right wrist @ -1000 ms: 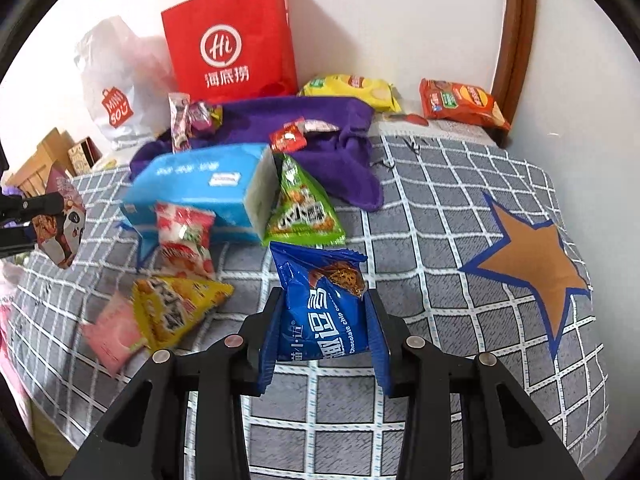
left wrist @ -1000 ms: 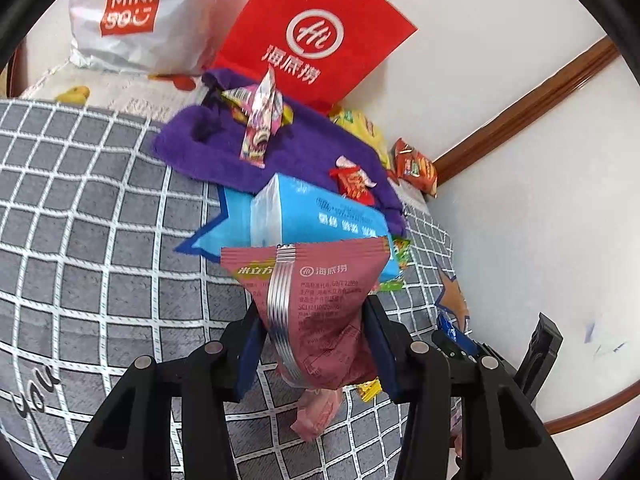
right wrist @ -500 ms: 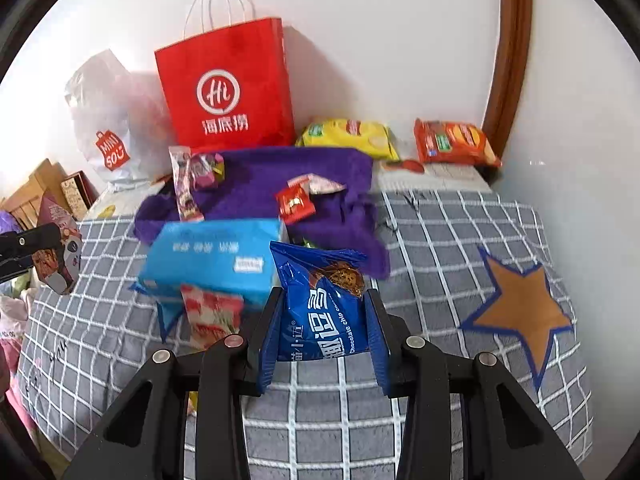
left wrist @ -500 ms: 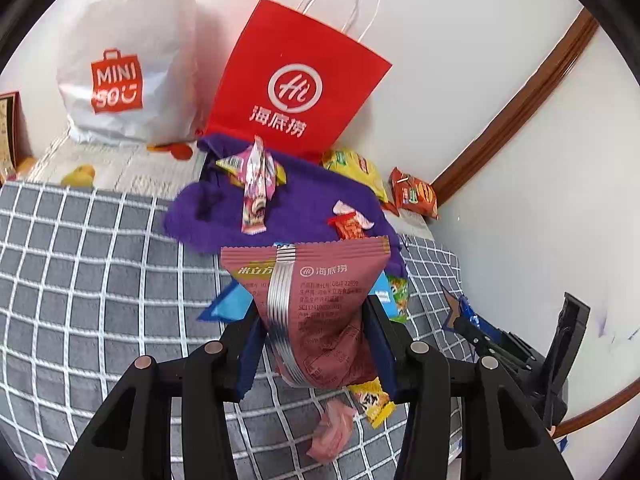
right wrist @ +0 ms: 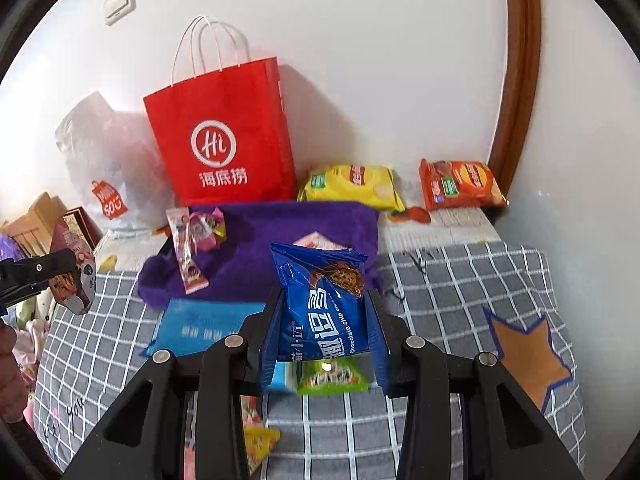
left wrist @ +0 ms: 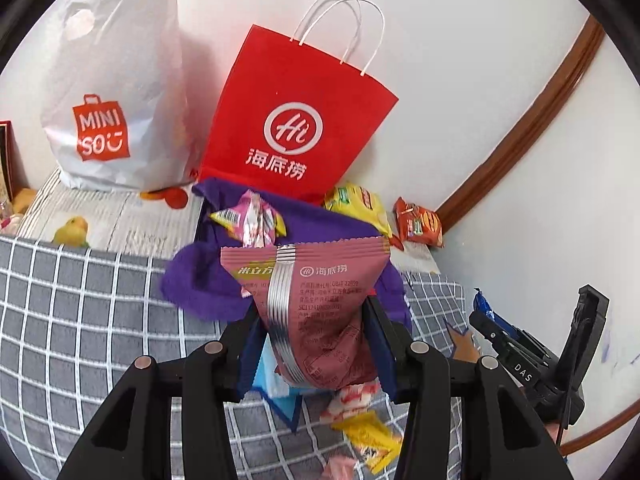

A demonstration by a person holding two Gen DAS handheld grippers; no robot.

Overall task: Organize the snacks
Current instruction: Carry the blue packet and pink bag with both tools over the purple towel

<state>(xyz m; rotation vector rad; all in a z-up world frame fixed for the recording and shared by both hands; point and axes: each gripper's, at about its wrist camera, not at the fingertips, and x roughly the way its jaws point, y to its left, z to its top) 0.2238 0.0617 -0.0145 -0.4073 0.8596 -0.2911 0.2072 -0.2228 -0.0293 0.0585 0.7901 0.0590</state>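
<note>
My left gripper (left wrist: 312, 320) is shut on a pink snack packet (left wrist: 316, 300) and holds it in the air above the bed. It also shows at the left edge of the right wrist view (right wrist: 60, 280). My right gripper (right wrist: 320, 320) is shut on a blue chocolate-chip cookie packet (right wrist: 320, 304), also lifted; it shows at the right of the left wrist view (left wrist: 516, 340). A red paper bag (left wrist: 296, 120) (right wrist: 224, 136) stands upright against the wall, open at the top. A purple towel (right wrist: 280, 236) with small candy packets (right wrist: 196, 240) lies before it.
A white Miniso plastic bag (left wrist: 116, 100) stands left of the red bag. Yellow (right wrist: 352, 184) and orange (right wrist: 460, 184) chip packets lie by the wall. A blue tissue pack (right wrist: 204, 328), a green packet (right wrist: 332, 376) and other loose snacks lie on the checked bedspread (right wrist: 440, 280).
Both grippers have risen and tilted up with their packets. The red bag and wall now fill more of both views; the snacks on the bed have dropped lower in frame.
</note>
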